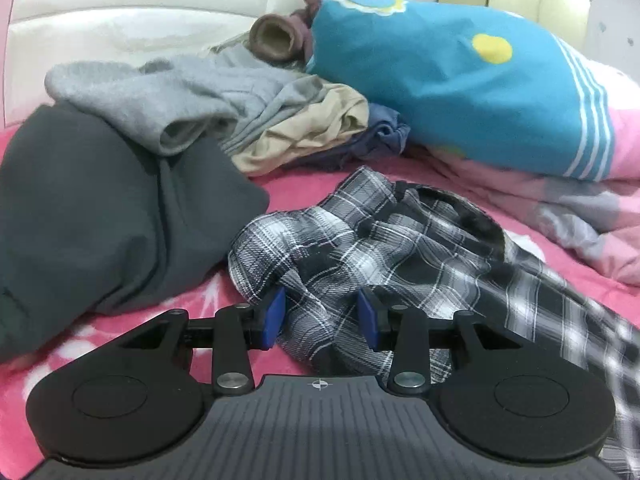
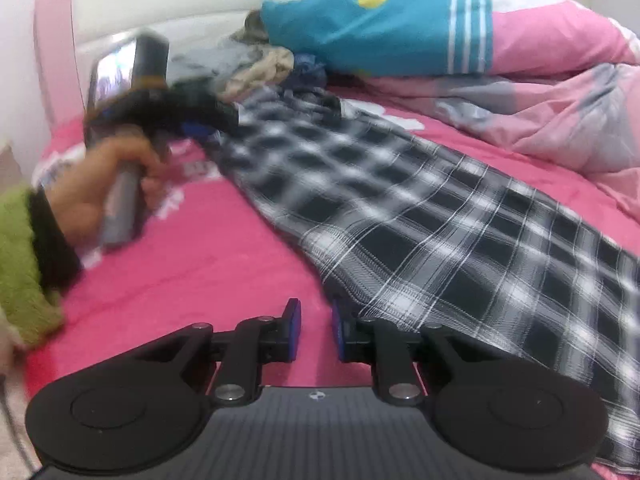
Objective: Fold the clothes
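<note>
I have the plaid garment (image 2: pixel 460 240) stretched out long across the pink bed (image 2: pixel 192 280), black, white and grey checks running from the pile of clothes near the headboard down toward my right side. Through the left wrist camera its upper end lies bunched and rumpled right in front of my left gripper (image 1: pixel 322 318). The blue pads stand apart with a fold of the plaid cloth lying between them; they do not seem to press on it. In the right wrist view that same gripper is blurred, held in a hand (image 2: pixel 108 184) with a green sleeve (image 2: pixel 20 264) at the wrist, sitting at the garment's far end.

My right gripper (image 2: pixel 316 334) hovers low over the bed at the near edge of the plaid cloth. Its pads are a little apart, with only pink sheet showing between them; the right pad sits just beside the hem.

Beyond the garment I see a dark grey garment (image 1: pixel 112 220) to the left, a light grey one (image 1: pixel 160 92) and a beige one (image 1: pixel 304 136) heaped behind it, and a turquoise pillow (image 1: pixel 460 88) with white stripes lying on a pink duvet (image 2: pixel 560 120).
</note>
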`<state>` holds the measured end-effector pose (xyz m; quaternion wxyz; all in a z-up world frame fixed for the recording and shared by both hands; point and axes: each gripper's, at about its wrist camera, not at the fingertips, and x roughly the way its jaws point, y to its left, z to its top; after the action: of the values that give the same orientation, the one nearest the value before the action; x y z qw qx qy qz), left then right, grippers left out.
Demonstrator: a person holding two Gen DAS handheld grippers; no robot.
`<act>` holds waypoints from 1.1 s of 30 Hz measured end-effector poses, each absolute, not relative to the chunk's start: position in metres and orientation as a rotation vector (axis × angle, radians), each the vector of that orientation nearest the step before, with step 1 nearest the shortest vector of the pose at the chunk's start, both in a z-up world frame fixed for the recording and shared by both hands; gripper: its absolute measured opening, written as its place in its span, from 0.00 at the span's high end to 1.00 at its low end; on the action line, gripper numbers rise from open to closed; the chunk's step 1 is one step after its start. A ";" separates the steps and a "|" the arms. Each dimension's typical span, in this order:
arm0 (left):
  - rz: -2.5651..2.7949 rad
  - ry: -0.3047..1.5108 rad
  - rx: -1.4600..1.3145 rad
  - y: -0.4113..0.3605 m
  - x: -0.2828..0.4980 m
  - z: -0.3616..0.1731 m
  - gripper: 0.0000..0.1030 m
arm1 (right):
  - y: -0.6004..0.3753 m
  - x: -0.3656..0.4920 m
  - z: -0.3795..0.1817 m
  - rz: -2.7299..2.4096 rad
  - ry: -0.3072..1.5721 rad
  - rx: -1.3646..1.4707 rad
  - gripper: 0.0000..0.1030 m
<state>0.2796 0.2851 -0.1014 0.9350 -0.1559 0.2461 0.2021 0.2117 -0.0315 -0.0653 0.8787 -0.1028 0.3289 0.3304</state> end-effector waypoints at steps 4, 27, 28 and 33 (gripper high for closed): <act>0.415 0.507 -0.354 0.291 0.277 -0.104 0.62 | -0.064 0.234 -0.046 0.551 0.618 -0.132 0.83; 0.408 0.523 -0.367 0.288 0.275 -0.104 0.50 | -0.043 0.394 -0.054 0.513 0.713 -0.010 0.81; 0.411 0.521 -0.377 0.290 0.275 -0.104 0.50 | -0.030 0.408 -0.058 0.520 0.719 -0.035 0.81; 0.415 0.523 -0.396 0.294 0.276 -0.108 0.50 | -0.005 0.460 -0.104 0.441 0.786 -0.064 0.82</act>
<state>0.2757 0.2941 -0.1079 0.9256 -0.1932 0.2548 0.2024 0.4595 -0.0048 -0.1038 0.8997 -0.0309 0.3798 0.2130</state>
